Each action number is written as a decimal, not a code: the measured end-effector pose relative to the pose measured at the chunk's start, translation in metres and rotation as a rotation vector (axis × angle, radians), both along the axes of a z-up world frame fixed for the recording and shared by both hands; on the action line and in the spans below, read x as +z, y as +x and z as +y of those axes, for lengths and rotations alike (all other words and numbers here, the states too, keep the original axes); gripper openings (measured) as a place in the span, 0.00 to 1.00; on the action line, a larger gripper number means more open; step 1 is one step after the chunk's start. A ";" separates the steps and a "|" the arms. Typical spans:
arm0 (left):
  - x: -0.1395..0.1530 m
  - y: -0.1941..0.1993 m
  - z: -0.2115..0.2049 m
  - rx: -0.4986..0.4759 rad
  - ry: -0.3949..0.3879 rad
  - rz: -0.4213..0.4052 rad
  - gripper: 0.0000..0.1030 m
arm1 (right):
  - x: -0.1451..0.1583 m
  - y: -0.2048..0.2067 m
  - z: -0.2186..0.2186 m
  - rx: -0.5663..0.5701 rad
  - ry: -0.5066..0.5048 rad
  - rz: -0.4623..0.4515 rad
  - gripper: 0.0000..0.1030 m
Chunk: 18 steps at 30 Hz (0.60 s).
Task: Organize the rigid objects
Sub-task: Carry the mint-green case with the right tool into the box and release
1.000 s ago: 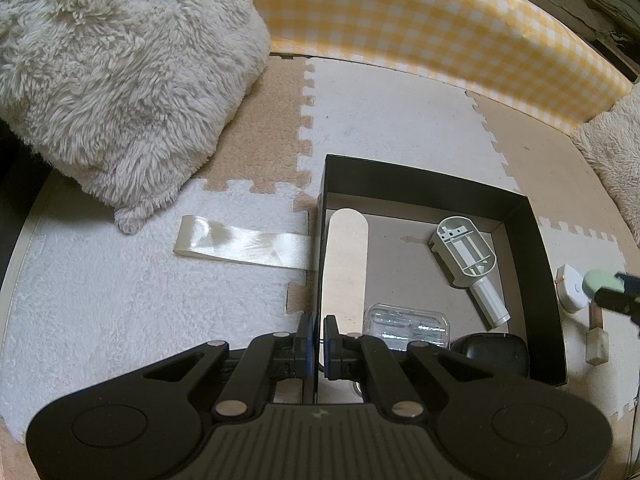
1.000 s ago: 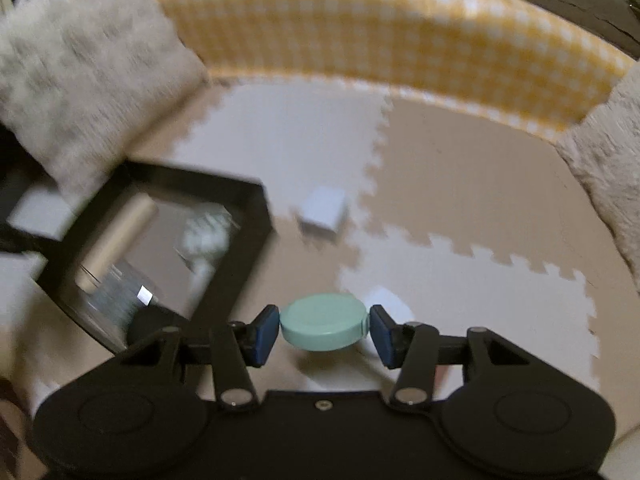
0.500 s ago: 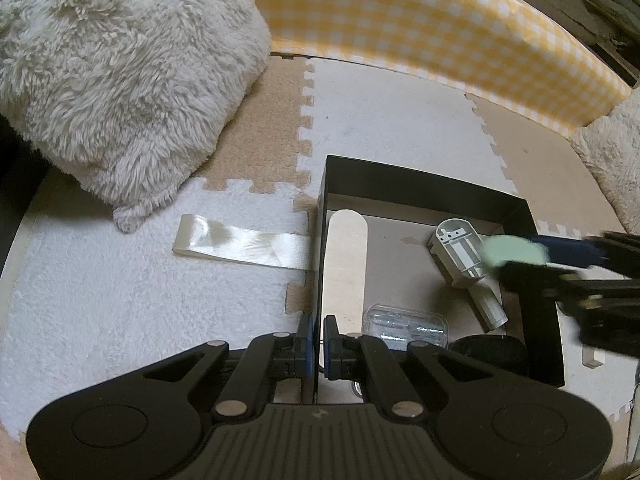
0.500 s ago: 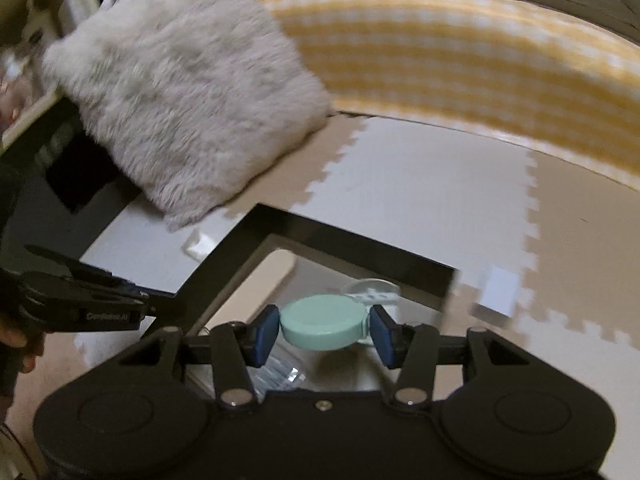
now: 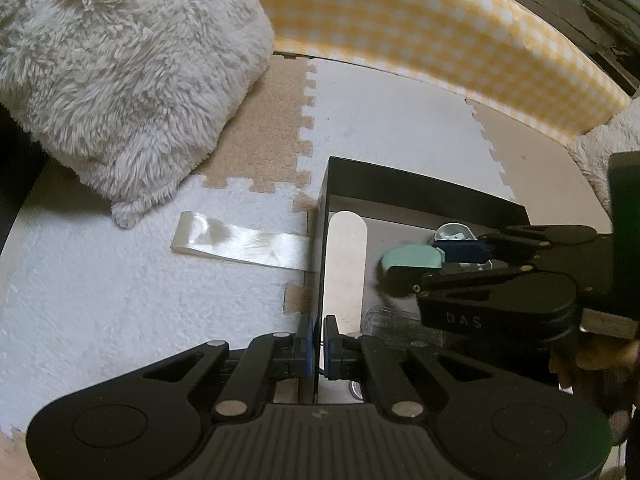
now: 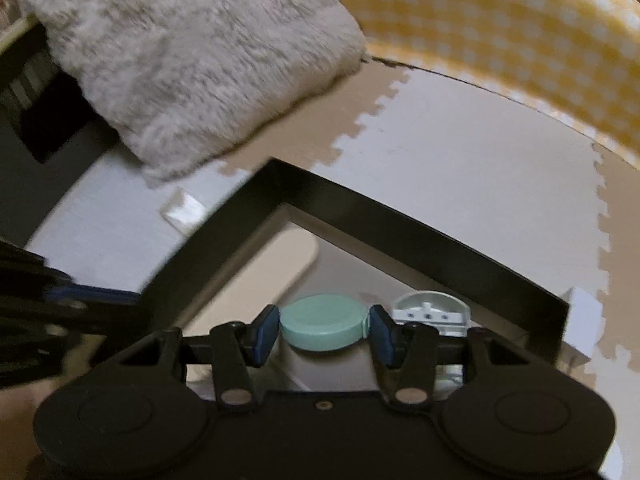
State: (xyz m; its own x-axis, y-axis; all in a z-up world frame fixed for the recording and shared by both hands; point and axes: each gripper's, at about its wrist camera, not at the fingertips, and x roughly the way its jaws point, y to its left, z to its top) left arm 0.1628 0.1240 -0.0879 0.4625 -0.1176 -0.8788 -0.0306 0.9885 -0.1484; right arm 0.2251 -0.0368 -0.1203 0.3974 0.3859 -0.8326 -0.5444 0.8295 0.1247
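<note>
The right gripper clamps the mint-green round case edgewise at lower centre, above the black box; stiff, light, smooth-rimmed, possibly slippery. The left gripper pinches the box's wall.

Two fisheye views, each mounted just behind a pair of tongs and angled steeply down at a foam-mat floor. The left view looks close along the left wall of a black box. The right view faces the box's far corner from over its inside. Both share the box, a fluffy cushion and a yellow checked bolster.
</note>
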 end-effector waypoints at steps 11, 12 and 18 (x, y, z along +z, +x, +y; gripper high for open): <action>0.000 0.001 0.001 -0.002 0.001 -0.002 0.04 | -0.009 -0.004 -0.012 0.025 -0.084 -0.100 0.51; 0.000 0.001 0.001 -0.001 0.000 -0.002 0.04 | -0.009 -0.006 -0.010 0.040 -0.099 -0.115 0.54; 0.000 0.001 0.000 -0.002 0.002 -0.002 0.04 | 0.001 -0.011 -0.012 0.059 -0.072 -0.146 0.65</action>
